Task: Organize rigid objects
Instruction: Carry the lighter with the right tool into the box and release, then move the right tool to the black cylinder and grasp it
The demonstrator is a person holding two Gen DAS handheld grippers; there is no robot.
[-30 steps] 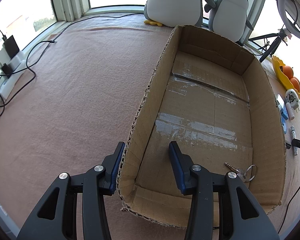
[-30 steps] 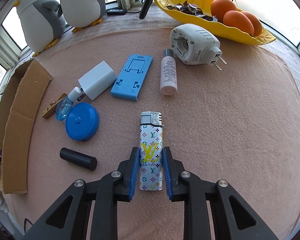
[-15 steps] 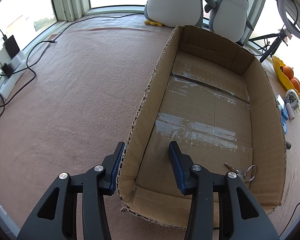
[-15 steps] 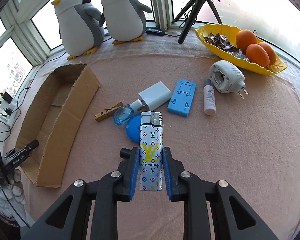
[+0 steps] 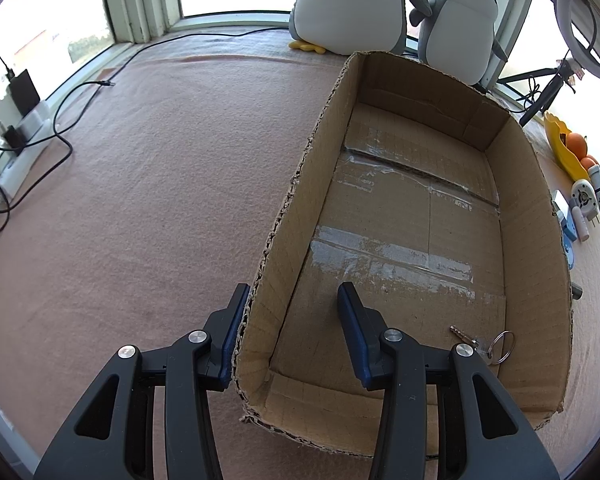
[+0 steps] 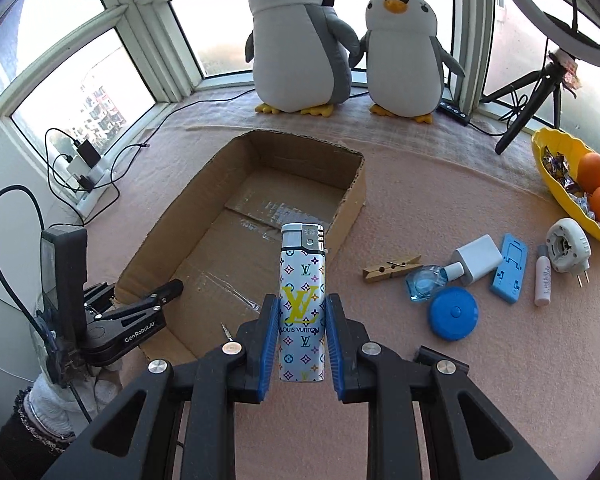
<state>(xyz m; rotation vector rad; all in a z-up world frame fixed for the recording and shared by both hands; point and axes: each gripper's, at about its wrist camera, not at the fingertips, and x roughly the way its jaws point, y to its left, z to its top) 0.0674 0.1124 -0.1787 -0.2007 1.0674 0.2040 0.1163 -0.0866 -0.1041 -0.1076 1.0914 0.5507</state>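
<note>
Right gripper [image 6: 302, 330]: raised, jaws clamped on the lighter [image 6: 302, 304], which stands upright between them. Left gripper [image 5: 290, 316]: low, jaws spread wide, straddling the box wall [image 5: 284, 248], one finger each side.

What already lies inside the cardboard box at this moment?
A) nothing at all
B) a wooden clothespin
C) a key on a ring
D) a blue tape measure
C: a key on a ring lies on the floor of the cardboard box, near its corner.
</note>
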